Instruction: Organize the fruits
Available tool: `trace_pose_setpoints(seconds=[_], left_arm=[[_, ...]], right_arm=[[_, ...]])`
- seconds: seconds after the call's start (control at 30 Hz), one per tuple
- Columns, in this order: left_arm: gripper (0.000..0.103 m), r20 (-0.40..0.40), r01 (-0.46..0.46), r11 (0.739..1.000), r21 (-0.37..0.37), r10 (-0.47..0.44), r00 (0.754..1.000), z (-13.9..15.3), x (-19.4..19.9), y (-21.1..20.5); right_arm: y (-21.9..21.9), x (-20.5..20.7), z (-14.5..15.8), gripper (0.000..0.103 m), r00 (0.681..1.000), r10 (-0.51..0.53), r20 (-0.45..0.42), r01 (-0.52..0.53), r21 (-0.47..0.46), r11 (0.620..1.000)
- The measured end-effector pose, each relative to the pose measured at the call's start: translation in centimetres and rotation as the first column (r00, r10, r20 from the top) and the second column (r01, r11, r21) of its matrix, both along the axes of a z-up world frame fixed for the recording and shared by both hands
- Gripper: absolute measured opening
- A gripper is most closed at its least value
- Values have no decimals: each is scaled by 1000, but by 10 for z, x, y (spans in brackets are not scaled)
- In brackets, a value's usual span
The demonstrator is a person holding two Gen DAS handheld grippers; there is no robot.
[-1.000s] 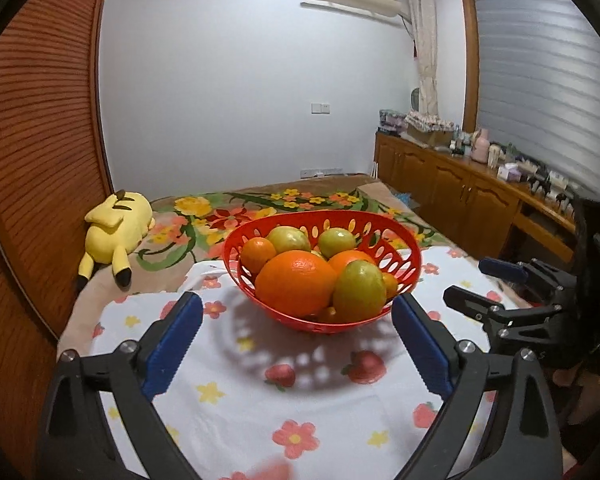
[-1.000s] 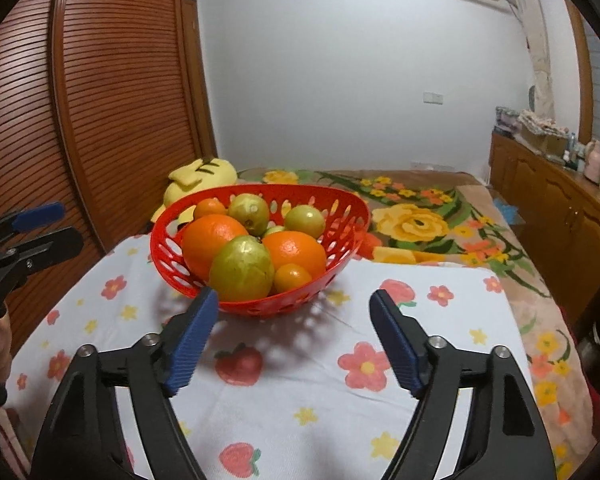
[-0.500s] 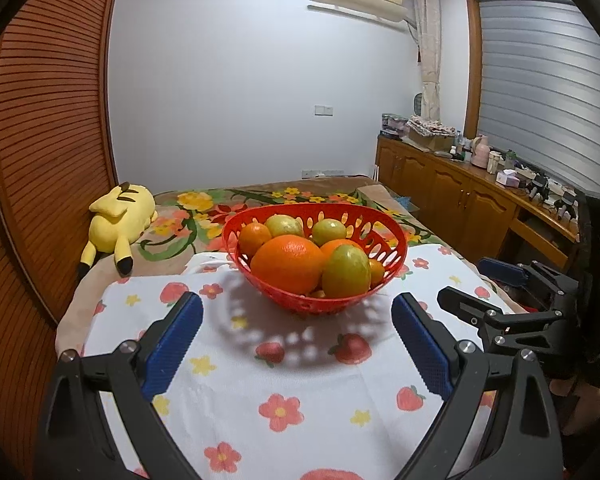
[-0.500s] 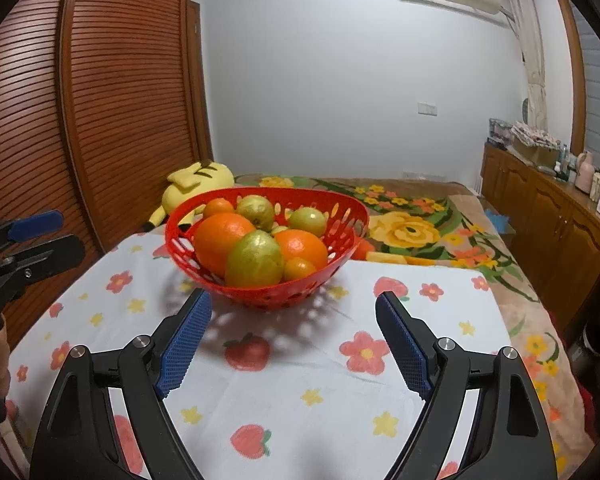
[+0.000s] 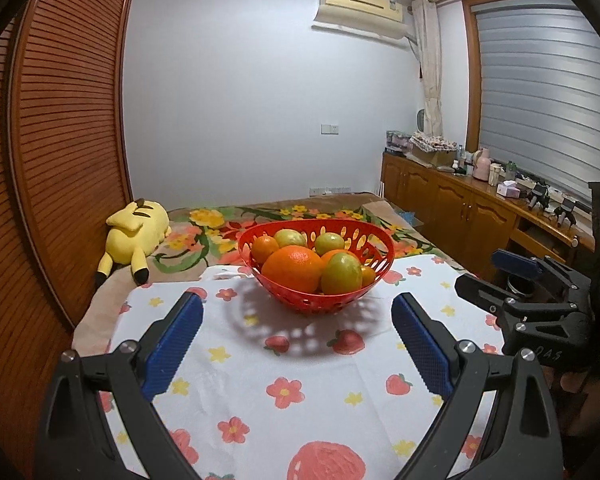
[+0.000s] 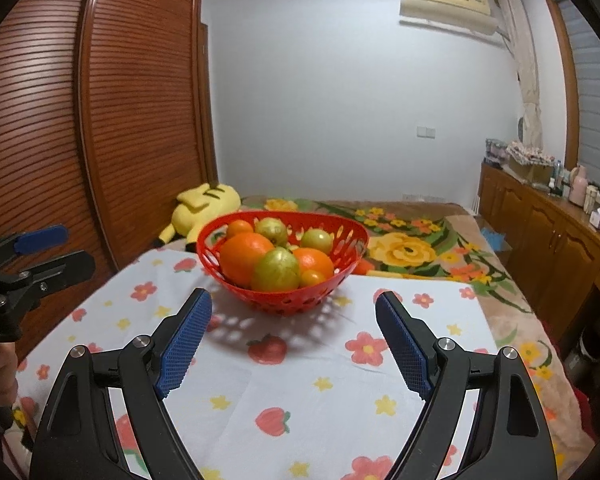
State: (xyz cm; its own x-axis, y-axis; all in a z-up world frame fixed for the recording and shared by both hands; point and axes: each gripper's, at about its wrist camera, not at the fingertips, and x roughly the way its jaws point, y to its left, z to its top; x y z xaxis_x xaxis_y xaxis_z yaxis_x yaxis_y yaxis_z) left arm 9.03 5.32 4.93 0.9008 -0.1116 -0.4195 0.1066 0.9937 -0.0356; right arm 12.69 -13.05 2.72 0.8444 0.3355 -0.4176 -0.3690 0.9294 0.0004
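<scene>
A red slotted basket (image 5: 364, 236) stands on the flowered tablecloth (image 5: 300, 364), also in the right wrist view (image 6: 340, 240). It holds a large orange (image 5: 294, 267), smaller oranges and several green-yellow fruits such as one at the front (image 5: 341, 273). My left gripper (image 5: 296, 310) is open and empty, well short of the basket. My right gripper (image 6: 294, 312) is open and empty, also short of the basket. Each gripper shows at the edge of the other's view, the right one (image 5: 500, 276) and the left one (image 6: 48, 252).
A yellow plush toy (image 5: 134, 232) lies on the floral bedspread (image 5: 216, 224) behind the table. A slatted wooden wardrobe (image 5: 60, 140) stands on the left. A wooden cabinet (image 5: 460, 208) with clutter runs along the right wall.
Both grippers have drawn back and up from the basket, which now looks smaller and farther. Both stay open and empty.
</scene>
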Motion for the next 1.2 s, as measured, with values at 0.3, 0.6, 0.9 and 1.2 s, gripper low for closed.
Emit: trace_pose_setpoints(seconds=[0.3, 0.6, 0.9, 1.2], left_arm=[[96, 5, -20, 1000, -13, 20, 1000, -1, -25, 5], [96, 2, -22, 1000, -9, 22, 1000, -3, -31, 4], [96, 2, -18, 1000, -14, 18, 1000, -3, -32, 3], [96, 8, -16, 1000, -16, 16, 1000, -1, -35, 3]], right_arm=[[-4, -28, 9, 86, 999, -7, 38, 6, 20, 1000], [-5, -37, 8, 86, 999, -12, 46, 11, 15, 1000], [-8, -38, 6, 86, 999, -18, 43, 17, 19, 1000], [-7, -39, 7, 86, 999, -18, 48, 17, 18, 1000]])
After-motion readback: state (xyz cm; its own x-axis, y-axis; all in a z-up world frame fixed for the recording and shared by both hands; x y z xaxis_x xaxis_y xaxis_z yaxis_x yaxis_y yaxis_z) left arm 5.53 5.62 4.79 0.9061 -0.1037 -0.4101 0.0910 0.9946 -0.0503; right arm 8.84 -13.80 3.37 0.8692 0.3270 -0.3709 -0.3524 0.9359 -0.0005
